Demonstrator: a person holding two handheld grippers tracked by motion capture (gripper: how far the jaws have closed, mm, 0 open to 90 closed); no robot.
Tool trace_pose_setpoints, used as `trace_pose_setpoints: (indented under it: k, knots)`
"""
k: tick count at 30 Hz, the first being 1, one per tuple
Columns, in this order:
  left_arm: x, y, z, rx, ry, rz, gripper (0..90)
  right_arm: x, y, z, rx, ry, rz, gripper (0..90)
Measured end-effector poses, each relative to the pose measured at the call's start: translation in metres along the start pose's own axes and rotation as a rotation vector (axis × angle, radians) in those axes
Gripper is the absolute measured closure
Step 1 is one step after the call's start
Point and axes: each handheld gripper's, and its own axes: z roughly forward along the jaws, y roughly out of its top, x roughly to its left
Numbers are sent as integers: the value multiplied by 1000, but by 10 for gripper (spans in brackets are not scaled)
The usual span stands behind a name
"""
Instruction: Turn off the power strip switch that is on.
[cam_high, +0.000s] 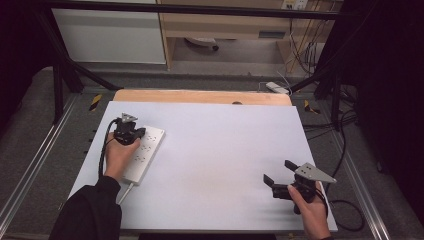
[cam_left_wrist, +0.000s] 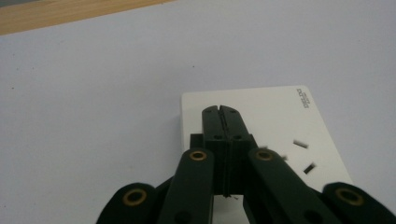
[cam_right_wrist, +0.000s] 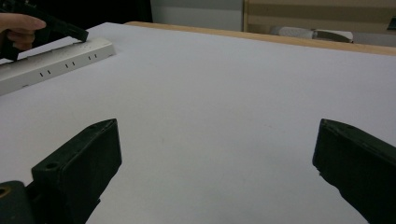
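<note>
Beneath my left tool, the flat white plastic power strip (cam_left_wrist: 261, 121) carries a small grey brand mark at its far corner, printed sideways and too small for me to read.

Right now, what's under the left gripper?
The white power strip lies flat on the table, and the left gripper, jaws shut, sits over its far end. Sockets show beside the jaws; the patch directly beneath them is hidden, so contact can't be judged.
</note>
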Motion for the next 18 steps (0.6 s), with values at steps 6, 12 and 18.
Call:
trace_pose_setpoints:
  k: [6, 12, 18]
  knots:
    - [-2, 1, -2, -30, -10, -7, 900, 0, 0, 0, -1, 0, 0, 17]
    - [-6, 5, -8, -92, -17, 4, 900, 0, 0, 0, 0, 0, 2, 17]
    - [-6, 7, -12, -125, -28, -8, 900, 0, 0, 0, -1, -2, 6, 17]
